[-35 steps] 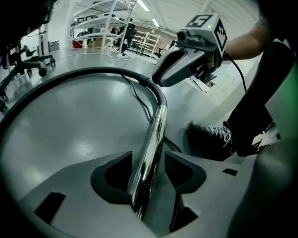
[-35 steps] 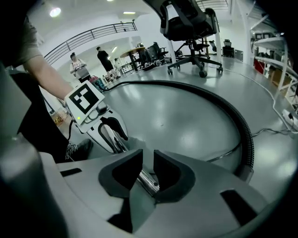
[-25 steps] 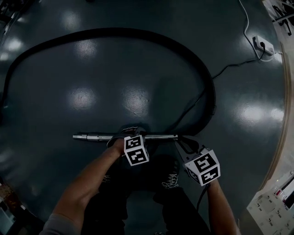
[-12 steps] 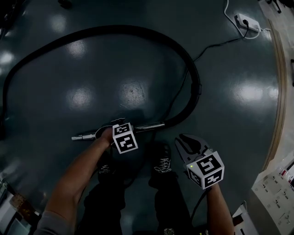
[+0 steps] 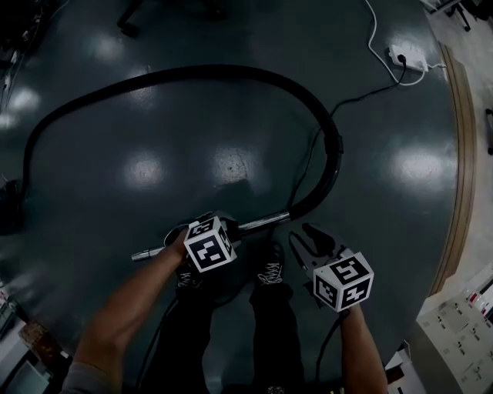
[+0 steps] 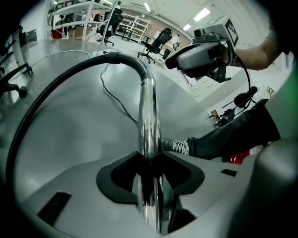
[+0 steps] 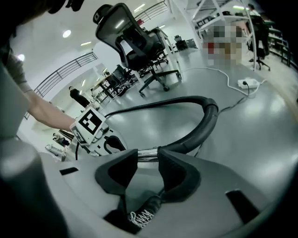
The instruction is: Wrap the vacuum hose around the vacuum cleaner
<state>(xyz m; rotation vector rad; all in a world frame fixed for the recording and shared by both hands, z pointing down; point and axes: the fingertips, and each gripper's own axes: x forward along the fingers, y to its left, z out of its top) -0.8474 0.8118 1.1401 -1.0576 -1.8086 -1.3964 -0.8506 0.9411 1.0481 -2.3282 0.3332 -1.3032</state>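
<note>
Your left tool (image 6: 150, 161) is clamped on the chrome wand (image 5: 262, 224). The wand lies crosswise in front of you, with its hose end toward your right. Your right tool (image 7: 147, 163) has just been opening its jaws. They stand apart and empty, with the wand just beyond their tips. From that end the black hose (image 5: 192, 72) loops away over the floor and round to your far left, so your right tool is probably the nearer one for taking up hose.

I read this as a big open lab or workshop hall: a glossy grey poured floor (image 5: 231, 100), mesh-backed office chairs (image 7: 132, 42) standing loose, metal shelving racks (image 6: 79, 16) at the far side, strip lights (image 6: 201, 14) overhead, a power strip (image 5: 408, 55) lying on the floor
</note>
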